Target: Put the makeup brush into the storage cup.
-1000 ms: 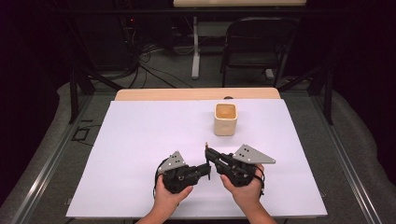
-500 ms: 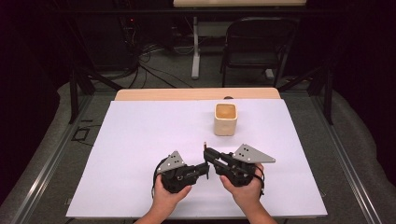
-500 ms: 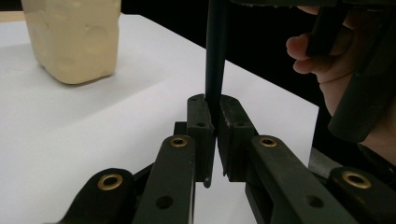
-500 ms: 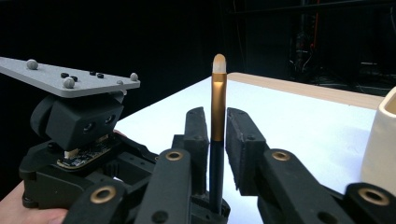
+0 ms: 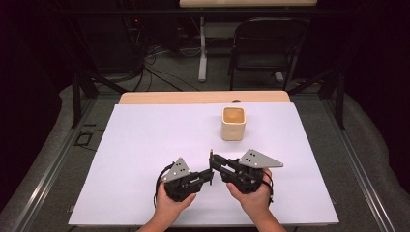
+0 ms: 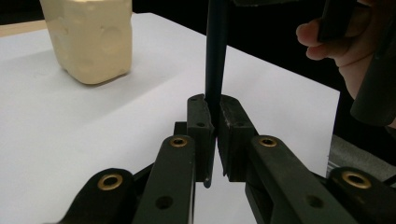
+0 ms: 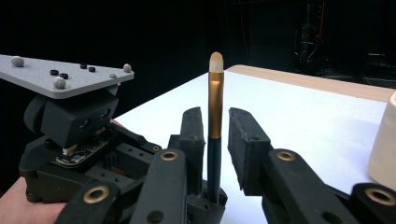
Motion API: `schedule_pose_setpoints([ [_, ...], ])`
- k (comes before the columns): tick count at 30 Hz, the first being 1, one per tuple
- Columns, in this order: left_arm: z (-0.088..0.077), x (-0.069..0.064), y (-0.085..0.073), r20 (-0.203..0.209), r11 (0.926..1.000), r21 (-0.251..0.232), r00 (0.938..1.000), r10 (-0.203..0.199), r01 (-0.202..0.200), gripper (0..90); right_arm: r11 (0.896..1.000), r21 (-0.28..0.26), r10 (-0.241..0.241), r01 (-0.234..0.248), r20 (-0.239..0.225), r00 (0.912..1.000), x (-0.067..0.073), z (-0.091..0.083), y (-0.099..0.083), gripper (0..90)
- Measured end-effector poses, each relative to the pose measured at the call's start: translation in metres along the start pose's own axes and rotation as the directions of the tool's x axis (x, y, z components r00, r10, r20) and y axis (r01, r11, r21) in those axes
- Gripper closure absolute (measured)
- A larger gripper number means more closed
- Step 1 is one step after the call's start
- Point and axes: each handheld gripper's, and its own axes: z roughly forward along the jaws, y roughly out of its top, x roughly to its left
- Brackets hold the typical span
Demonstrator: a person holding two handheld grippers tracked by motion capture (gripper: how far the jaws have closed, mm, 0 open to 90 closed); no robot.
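Observation:
A slim brush [image 7: 215, 107] with a dark handle, gold ferrule and pale tip stands upright near the table's front middle. My left gripper [image 6: 215, 109] is shut on its dark handle [image 6: 215, 56] low down. My right gripper [image 7: 217, 121] faces it from the right. Its jaws have just been opening; the brush stands between them beside one jaw, with a gap to the other. In the high view the left gripper [image 5: 209, 175] and right gripper [image 5: 213, 162] meet tip to tip at the brush [image 5: 211, 155].
A cream square cup [image 5: 233, 123] stands on the white table cover [image 5: 145, 145] behind the grippers, and it is also seen as a cup [image 6: 91, 37] and a cup [image 7: 385, 144]. A chair [image 5: 268, 46] and cables lie beyond the table's far edge.
Both hands stay in place. The right gripper's jaws look slightly wider apart around the brush than a second ago.

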Motion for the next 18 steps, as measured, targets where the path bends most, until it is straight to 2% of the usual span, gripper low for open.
schedule_pose_setpoints([
  [8,0.0011,-0.0028,-0.0003,-0.02,0.9992,0.013,0.9991,0.039,-0.038,84.2,1.0,0.007,0.008,-0.008,0.002,1.0,-0.0009,0.0005,-0.0004,75.5],
  [18,0.0021,-0.0056,-0.0007,-0.01,0.9976,0.024,0.9978,0.066,-0.066,84.2,1.0,0.007,0.014,-0.014,0.004,0.9999,-0.0017,0.0,0.0003,75.7],
])
